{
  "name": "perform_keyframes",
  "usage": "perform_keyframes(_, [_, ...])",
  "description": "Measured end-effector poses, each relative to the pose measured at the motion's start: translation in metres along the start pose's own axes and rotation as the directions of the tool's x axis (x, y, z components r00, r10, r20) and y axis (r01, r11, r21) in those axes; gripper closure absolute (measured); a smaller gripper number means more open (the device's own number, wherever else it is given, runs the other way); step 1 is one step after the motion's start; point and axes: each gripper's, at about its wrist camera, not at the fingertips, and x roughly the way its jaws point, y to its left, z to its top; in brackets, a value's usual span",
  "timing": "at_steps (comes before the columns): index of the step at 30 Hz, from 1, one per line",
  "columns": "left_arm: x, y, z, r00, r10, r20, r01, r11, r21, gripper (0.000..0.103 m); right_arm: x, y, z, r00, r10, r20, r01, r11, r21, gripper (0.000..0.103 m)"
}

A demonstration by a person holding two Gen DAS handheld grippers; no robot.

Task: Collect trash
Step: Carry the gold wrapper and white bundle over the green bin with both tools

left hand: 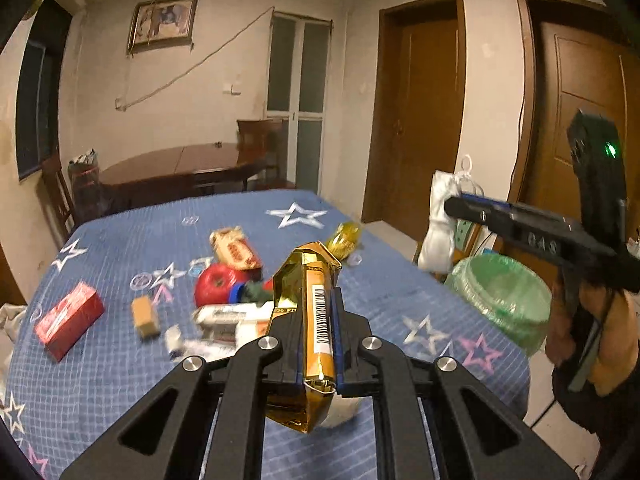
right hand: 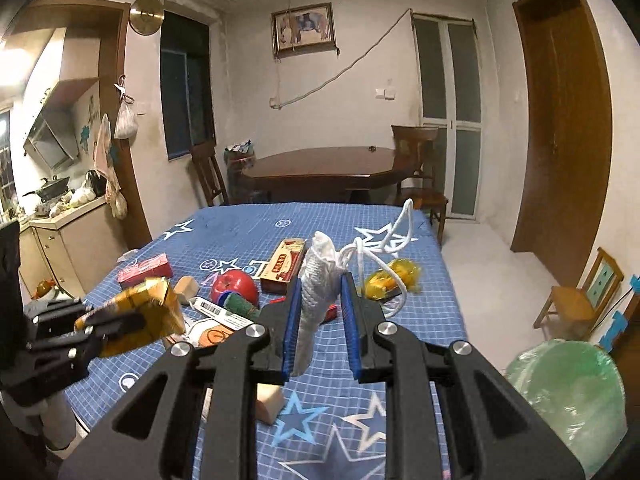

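My left gripper (left hand: 318, 300) is shut on a crumpled gold foil packet (left hand: 316, 312) with a barcode, held above the blue star tablecloth (left hand: 120, 360); it also shows in the right wrist view (right hand: 132, 316). My right gripper (right hand: 322, 308) has its jaws apart, with a white knitted cloth with cords (right hand: 316, 292) lying against its left blue pad. In the left wrist view that cloth (left hand: 442, 224) hangs from the right gripper (left hand: 456, 208) beside the table. A bin lined with a green bag (left hand: 500, 300) stands at the table's right, also in the right wrist view (right hand: 568, 396).
On the table lie a red apple (left hand: 214, 288), a red box (left hand: 68, 320), a snack box (left hand: 236, 252), a yellow wrapper (left hand: 344, 236), a wooden block (left hand: 144, 316) and papers (left hand: 228, 320). A brown dining table (right hand: 328, 168) and chairs stand behind. Doors are at right.
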Motion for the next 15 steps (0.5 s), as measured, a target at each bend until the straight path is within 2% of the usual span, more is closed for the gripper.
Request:
perform_keyframes(7, [0.026, -0.046, 0.037, 0.995, -0.073, 0.067, 0.073, 0.997, 0.007, 0.092, -0.028, -0.024, 0.008, 0.997, -0.079, 0.013, 0.079, 0.997, -0.012, 0.085])
perform_keyframes(11, [0.048, -0.083, 0.052, 0.988, -0.139, 0.072, 0.136, 0.99, 0.043, 0.092, -0.046, -0.05, 0.012, 0.988, -0.152, 0.007, 0.152, 0.988, -0.005, 0.084])
perform_keyframes(15, [0.074, -0.13, 0.066, 0.973, -0.223, 0.065, 0.218, 0.973, 0.078, 0.092, -0.061, -0.073, 0.013, 0.977, -0.213, -0.003, 0.213, 0.977, 0.009, 0.084])
